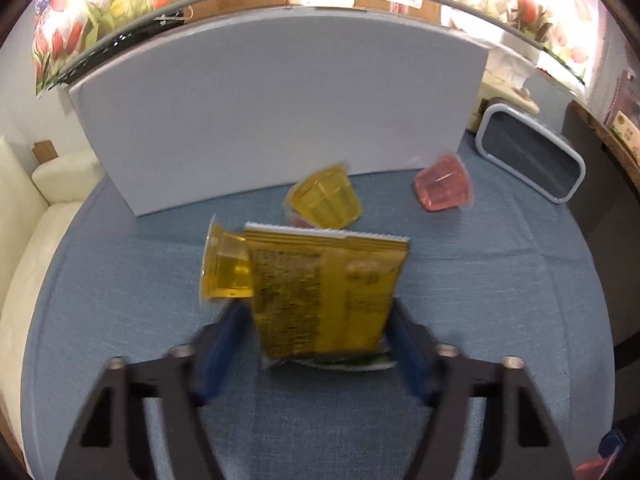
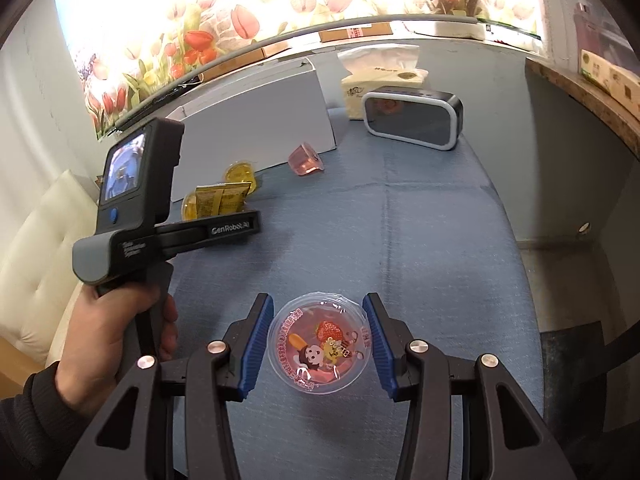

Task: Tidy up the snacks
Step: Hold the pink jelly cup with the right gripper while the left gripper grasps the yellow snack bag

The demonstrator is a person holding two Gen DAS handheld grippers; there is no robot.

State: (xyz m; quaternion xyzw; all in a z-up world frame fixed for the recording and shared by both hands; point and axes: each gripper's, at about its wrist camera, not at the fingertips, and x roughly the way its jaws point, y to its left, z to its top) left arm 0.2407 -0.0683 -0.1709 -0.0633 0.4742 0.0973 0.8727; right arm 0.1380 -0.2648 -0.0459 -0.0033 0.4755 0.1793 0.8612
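Note:
A yellow snack packet (image 1: 328, 292) stands between the blue pads of my left gripper (image 1: 320, 340), which grips its lower end; this view is blurred. One yellow jelly cup (image 1: 226, 268) lies on its side against the packet's left edge. Another yellow cup (image 1: 326, 200) lies just behind it. A pink jelly cup (image 1: 442, 186) lies further right near the white box (image 1: 280, 120). My right gripper (image 2: 320, 340) is shut on a second pink jelly cup (image 2: 320, 344), its printed lid facing the camera above the blue tablecloth (image 2: 440, 240).
A black clock with a white rim (image 2: 412, 116) and a tissue pack (image 2: 380, 80) stand at the back right. A cream sofa (image 1: 24, 240) runs along the table's left side. A person's hand (image 2: 116, 328) holds the left gripper's handle.

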